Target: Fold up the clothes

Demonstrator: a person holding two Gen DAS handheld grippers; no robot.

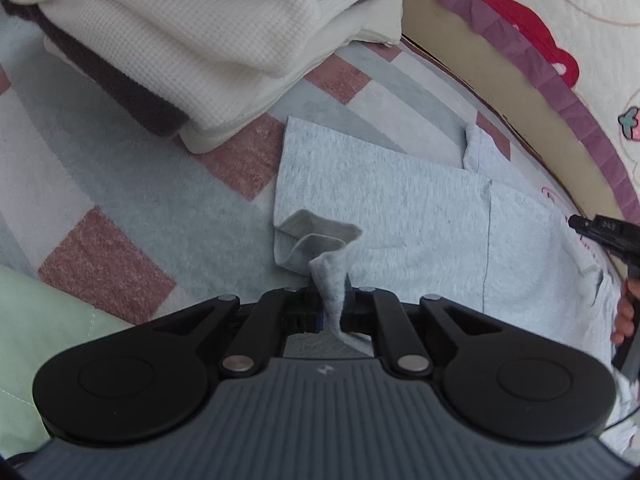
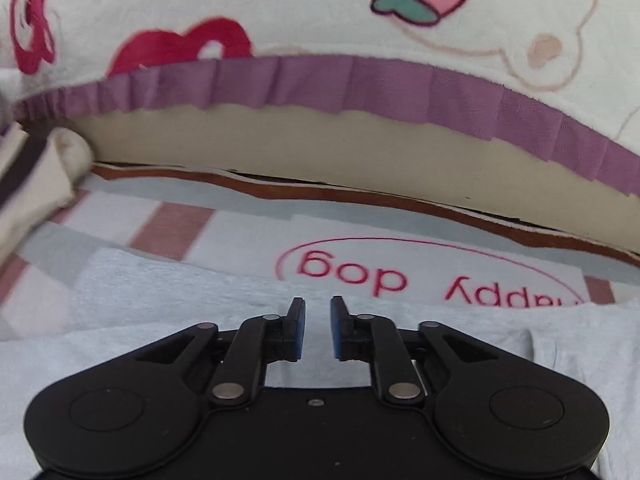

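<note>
Folded stack (image 1: 192, 40) beside grey garment (image 1: 400, 208); left gripper (image 1: 330, 304) pinching cuff.

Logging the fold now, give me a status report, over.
Left gripper shut on grey garment edge, lifted. Right gripper open above it, holding nothing. Folded stack beside, clear of the fold.

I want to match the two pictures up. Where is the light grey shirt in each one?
Left wrist view: the light grey shirt lies in the middle on the checked rug, one corner pinched in the left gripper.
Right wrist view: it spreads across the lower half, beneath the open right gripper.
Shared landmark: the purple frill edging the strawberry blanket.
</note>
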